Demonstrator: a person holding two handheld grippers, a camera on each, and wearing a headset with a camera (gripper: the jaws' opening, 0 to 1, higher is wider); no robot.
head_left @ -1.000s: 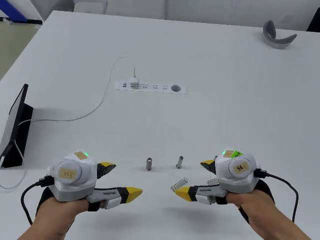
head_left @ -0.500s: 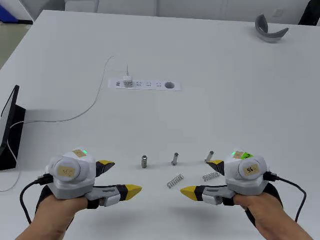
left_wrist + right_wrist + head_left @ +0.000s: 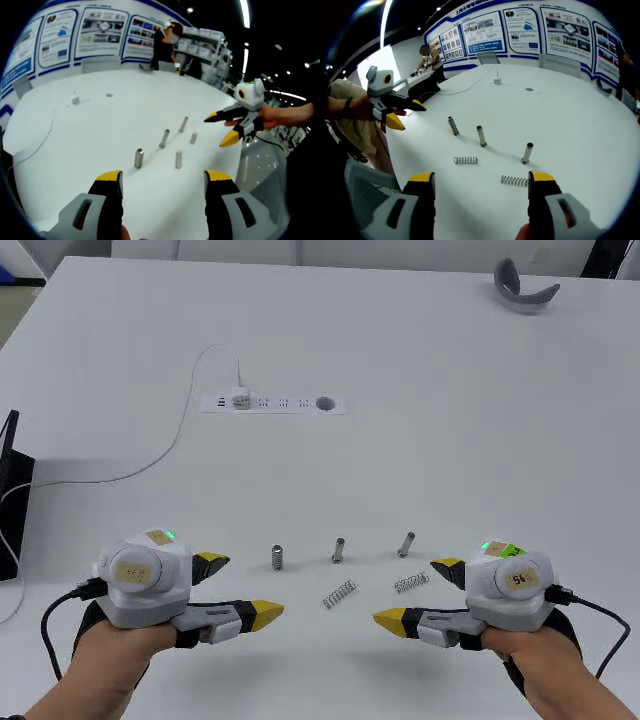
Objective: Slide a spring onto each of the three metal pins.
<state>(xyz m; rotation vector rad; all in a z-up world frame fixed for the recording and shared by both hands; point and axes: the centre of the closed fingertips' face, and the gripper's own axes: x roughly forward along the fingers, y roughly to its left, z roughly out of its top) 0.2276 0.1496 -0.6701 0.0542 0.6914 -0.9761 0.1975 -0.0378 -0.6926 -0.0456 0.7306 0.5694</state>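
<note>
Head view: yellow-tipped left gripper (image 3: 242, 588) and right gripper (image 3: 415, 591) both wide, empty — loose coiled steel springs (image 3: 340, 594) lie lower centre, just below bare upright metal pins (image 3: 339, 550). Pinch one near its end, align axially.

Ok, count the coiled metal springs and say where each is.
3. One coiled metal spring sits on the leftmost metal pin; a second spring lies loose by the middle pin; a third spring by the right pin.

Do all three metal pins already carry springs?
No, the left silver coil spring and the right coil spring lie loose on the white table.
</note>
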